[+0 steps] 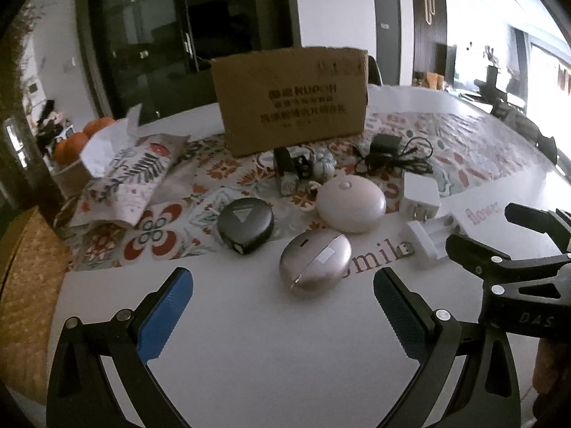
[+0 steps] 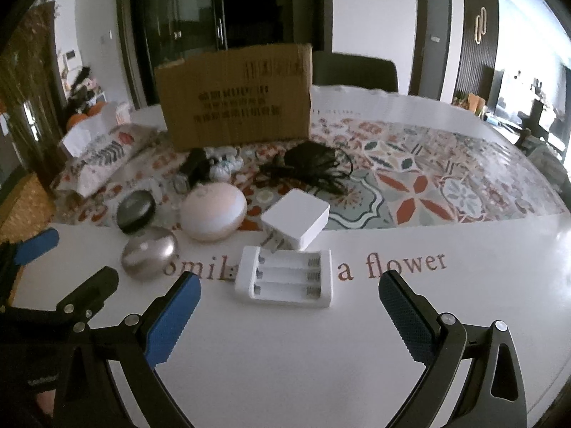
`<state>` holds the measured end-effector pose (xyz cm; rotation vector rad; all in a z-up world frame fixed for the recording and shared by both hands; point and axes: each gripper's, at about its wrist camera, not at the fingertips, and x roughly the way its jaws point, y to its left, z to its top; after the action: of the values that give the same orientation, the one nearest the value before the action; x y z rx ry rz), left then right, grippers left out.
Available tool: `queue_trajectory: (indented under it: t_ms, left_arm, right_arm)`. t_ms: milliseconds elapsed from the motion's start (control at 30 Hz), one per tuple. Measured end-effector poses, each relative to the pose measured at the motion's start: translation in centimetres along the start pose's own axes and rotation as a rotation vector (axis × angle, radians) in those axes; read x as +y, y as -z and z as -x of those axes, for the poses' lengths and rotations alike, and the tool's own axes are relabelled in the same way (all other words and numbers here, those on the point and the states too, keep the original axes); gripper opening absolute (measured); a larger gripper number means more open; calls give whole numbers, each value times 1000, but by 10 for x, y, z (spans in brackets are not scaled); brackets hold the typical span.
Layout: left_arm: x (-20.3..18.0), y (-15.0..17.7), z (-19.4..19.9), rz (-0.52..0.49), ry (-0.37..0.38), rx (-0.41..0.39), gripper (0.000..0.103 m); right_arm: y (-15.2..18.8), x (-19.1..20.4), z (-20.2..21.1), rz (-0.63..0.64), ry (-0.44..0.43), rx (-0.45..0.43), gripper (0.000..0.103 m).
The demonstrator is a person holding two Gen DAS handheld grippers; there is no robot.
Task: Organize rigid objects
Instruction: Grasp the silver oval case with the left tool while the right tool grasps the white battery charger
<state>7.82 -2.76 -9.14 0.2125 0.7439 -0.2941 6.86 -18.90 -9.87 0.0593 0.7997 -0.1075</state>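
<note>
Both grippers spread wide and empty, hovering short of the clutter; nothing picked yet.

Your right gripper (image 2: pixel 289 306), fingers apart, faces the white battery charger (image 2: pixel 285 277) lying just beyond on the table (image 2: pixel 464 321); your left gripper (image 1: pixel 283 306), equally apart, faces the metallic oval case (image 1: pixel 314 263); I judge the next move is closing on one, then carrying it to the far cardboard box (image 1: pixel 292 98); only the right view shows the charger's empty slots; only the left shows the oranges (image 1: pixel 76 141) far left.

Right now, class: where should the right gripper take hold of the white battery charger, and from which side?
Grip the battery charger across its two short ends, coming down from above: it lies flat, slots up, and the open right gripper already straddles it.
</note>
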Motion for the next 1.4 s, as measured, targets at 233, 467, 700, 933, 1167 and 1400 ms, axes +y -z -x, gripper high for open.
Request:
queue_trajectory:
  t_ms: [233, 467, 700, 933, 1167, 1400]
  left_arm:
    - [0, -4, -24, -37, 35, 36, 103]
    - [0, -7, -42, -62, 59, 51, 103]
    - [-4, -11, -54, -77, 96, 56, 98]
    - [-9, -13, -62, -85, 139, 79, 90]
    - [-10, -13, -71, -60, 166, 126, 58]
    - [-14, -10, -66, -52, 154, 128, 58]
  right_arm:
    - [-2, -2, -24, -9, 12, 61, 101]
    - [-1, -4, -40, -21, 20, 106, 101]
    - [-1, -6, -53, -39, 17, 138, 100]
    - [-2, -8, -57, -41, -1, 135, 93]
    - [-1, -4, -55, -7, -23, 114, 78]
    - [0, -5, -50, -10, -42, 103, 78]
